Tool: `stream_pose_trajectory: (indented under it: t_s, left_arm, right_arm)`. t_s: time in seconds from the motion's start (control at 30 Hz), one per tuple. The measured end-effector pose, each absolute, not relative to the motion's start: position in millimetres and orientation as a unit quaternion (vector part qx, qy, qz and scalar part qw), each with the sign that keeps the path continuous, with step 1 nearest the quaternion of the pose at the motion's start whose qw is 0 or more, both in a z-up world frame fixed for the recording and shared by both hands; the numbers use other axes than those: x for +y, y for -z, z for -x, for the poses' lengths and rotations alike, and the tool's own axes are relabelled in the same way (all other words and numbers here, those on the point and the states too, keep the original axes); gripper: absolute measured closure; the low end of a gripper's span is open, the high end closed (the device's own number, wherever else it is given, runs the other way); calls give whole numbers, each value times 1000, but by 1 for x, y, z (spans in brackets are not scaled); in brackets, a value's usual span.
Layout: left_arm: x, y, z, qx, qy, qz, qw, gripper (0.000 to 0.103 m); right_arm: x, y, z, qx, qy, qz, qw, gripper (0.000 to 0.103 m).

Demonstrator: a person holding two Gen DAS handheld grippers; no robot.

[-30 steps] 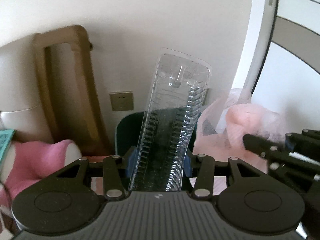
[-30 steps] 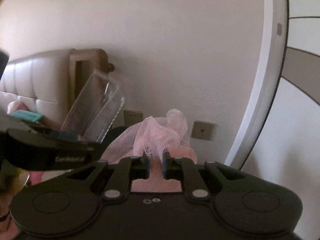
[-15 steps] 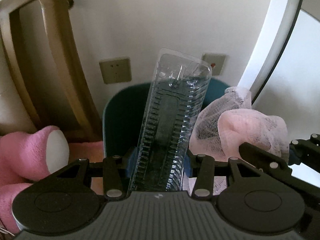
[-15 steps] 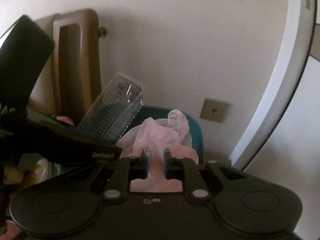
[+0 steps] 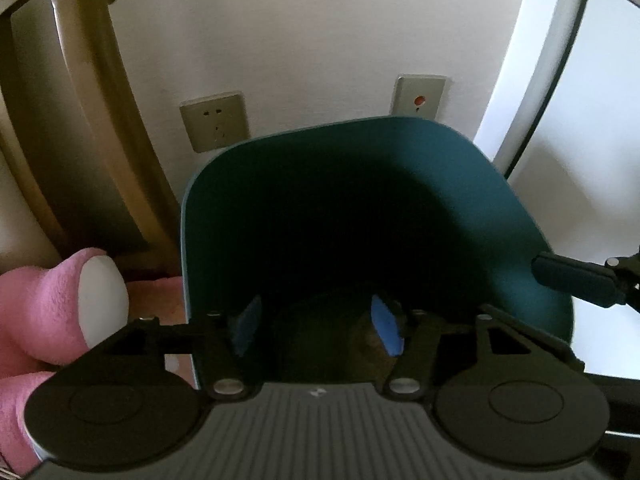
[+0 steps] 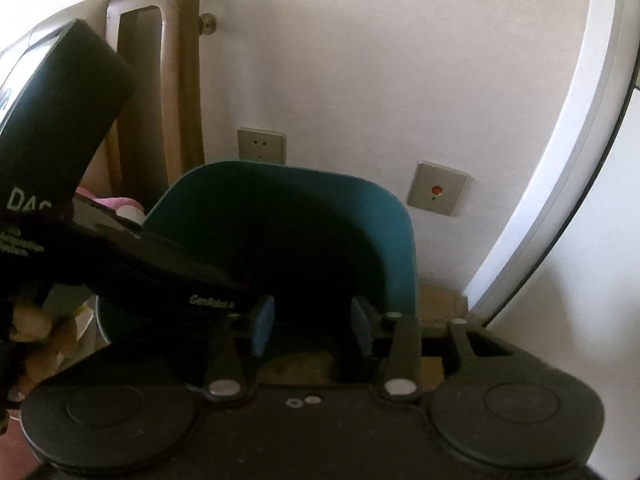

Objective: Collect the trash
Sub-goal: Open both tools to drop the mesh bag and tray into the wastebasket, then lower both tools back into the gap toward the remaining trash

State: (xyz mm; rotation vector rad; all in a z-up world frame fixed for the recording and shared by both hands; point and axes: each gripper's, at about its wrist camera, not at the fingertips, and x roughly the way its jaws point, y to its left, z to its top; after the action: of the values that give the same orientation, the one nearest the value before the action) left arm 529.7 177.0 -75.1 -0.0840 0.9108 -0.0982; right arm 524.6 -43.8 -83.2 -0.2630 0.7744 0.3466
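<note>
Both pieces of trash have left the grippers since the earlier pictures: the clear plastic tray that stood between the left fingers and the pink mesh wad pinched in the right ones are gone from view, and neither can be made out now, the depth of the bin being too dark to tell what lies there. Both sets of jaws have just been opening, and nothing sits between them.

On the left gripper (image 5: 316, 326) the blue pads (image 5: 384, 330) stand well apart with only dark space between. They hang over the mouth of the teal bin (image 5: 460, 184), whose inside falls into deep shadow. One dark finger of the right gripper (image 5: 576, 284) pokes in from the right edge, just over the bin's right rim.

In the right wrist view, the right gripper (image 6: 310, 324) also stands open, its blue pads (image 6: 262, 322) apart and empty, above the near side of the same bin (image 6: 396, 248). The black body of the left gripper (image 6: 160, 276) crosses in from the left, over the bin's left rim.

Behind the bin runs a pale wall with a wall socket (image 5: 214, 120) and a small switch plate with a red dot (image 5: 420, 96). A wooden frame (image 5: 92, 132) leans at the left, and a pink plush toy (image 5: 52, 304) lies beside the bin's left side. A white curved door edge (image 5: 532, 64) rises at the right.
</note>
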Motion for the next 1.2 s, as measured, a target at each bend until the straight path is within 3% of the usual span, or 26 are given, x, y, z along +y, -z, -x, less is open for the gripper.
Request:
stream_pose_trajectory:
  t_s: [0.43,0.9,1.2]
  left_arm:
    - [186,46,-490,394,63,38,916,28]
    - [190,33,-414,355,106,43,928,18]
    - [182,66,-359,361,82,71,926,11]
  right_arm:
    - [-68,59,-494,349,-177,110,914,47]
    - [-95,51,-436,340,-163,68,924,45]
    - [-128,71,-394,345,-203,61,914,44]
